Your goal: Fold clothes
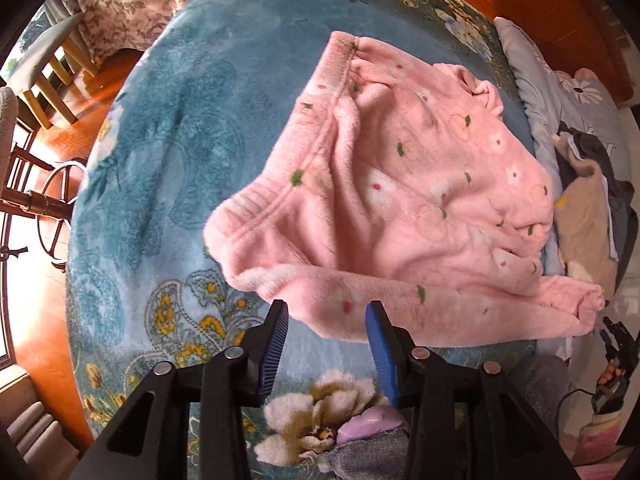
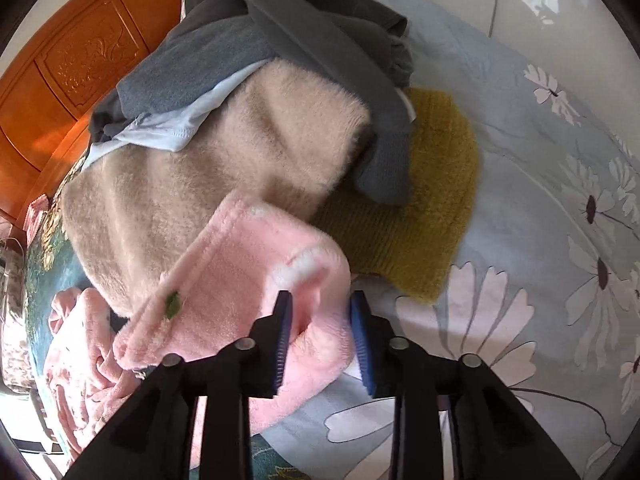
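Left wrist: one pink garment [image 1: 400, 184]; both grippers agape, right [image 2: 320, 300] perhaps touching it.

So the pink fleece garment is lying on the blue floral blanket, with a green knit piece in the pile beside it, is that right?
Not quite. The knit piece in the pile is mustard yellow, not green, as the right wrist view shows. The rest holds: the pink fleece garment lies on the blue floral blanket.
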Demonstrator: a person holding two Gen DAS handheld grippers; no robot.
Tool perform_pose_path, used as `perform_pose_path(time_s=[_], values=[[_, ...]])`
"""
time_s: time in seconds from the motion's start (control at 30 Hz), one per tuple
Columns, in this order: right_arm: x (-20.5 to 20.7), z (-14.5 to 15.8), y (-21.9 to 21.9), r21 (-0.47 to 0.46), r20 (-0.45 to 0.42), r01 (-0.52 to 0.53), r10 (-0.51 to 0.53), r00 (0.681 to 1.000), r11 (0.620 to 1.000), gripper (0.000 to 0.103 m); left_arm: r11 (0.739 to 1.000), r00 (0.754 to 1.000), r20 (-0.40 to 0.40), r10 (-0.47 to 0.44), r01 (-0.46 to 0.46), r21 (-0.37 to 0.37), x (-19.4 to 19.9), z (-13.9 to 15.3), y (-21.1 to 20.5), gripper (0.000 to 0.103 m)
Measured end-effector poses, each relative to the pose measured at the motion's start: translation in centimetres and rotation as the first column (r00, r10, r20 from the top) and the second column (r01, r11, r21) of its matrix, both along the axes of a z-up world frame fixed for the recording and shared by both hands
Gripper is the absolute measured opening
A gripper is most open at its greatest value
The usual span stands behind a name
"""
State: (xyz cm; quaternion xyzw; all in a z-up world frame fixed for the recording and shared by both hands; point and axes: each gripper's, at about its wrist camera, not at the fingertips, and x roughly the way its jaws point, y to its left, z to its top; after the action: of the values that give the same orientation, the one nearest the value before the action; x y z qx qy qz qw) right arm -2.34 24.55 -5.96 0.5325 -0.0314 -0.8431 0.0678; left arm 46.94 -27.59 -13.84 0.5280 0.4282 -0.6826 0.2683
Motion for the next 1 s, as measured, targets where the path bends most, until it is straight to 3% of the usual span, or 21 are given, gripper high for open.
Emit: perform_pose_path(time_s=[0.1, 0.17, 0.27, 0.37, 0.47, 0.57, 0.63, 0.77, 1.0], values=[[0.9, 2.7, 0.4, 0.05, -0.097, 0.035, -0.03, 0.995, 0.998, 0.04, 0.995, 0.996, -0.022, 0.092, -0.092, -0.021, 0.6, 0.0, -3.7, 0.046], [1.8, 4.4, -1.1, 0.032, -0.168, 0.006, -0.001, 0.986, 0.999, 0.04, 0.99, 0.991, -0.044, 0.127, -0.129, -0.048, 0.0, 0.0, -5.7, 0.049], [2.6, 4.6, -6.6, -0.046, -0.199, -0.158, 0.146, 0.969, 0.986, 0.042, 0.987, 0.988, -0.071, 0.135, -0.141, -0.082, -2.8, -0.7, -7.9, 0.052], [4.1, 1.3, -14.1, -0.167, -0.115, -0.304, 0.288, 0.951, 0.938, 0.042, 0.98, 0.979, -0.114, 0.169, -0.179, -0.09, -5.4, -2.1, -9.9, 0.052], [4.9, -3.4, -20.5, -0.302, 0.018, -0.346, 0.368, 0.93, 0.888, 0.042, 0.972, 0.966, -0.143, 0.217, -0.226, -0.056, -7.3, -4.0, -11.4, 0.052], [6.6, -7.5, -24.9, -0.308, 0.096, -0.37, 0.415, 0.905, 0.877, 0.042, 0.968, 0.958, -0.152, 0.242, -0.25, -0.036, -8.8, -5.7, -12.6, 0.052], [7.9, -9.5, -26.2, -0.296, 0.121, -0.406, 0.455, 0.882, 0.865, 0.043, 0.967, 0.964, -0.131, 0.231, -0.242, -0.082, -9.6, -6.2, -13.4, 0.052], [8.4, -13.5, -25.0, -0.419, 0.171, -0.415, 0.52, 0.837, 0.807, 0.046, 0.959, 0.96, -0.149, 0.236, -0.255, -0.124, -10.6, -6.7, -15.8, 0.052], [7.8, -15.3, -25.5, -0.473, 0.182, -0.378, 0.508, 0.842, 0.796, 0.052, 0.958, 0.958, -0.148, 0.244, -0.262, -0.114, -14.2, -8.4, -19.2, 0.057]])
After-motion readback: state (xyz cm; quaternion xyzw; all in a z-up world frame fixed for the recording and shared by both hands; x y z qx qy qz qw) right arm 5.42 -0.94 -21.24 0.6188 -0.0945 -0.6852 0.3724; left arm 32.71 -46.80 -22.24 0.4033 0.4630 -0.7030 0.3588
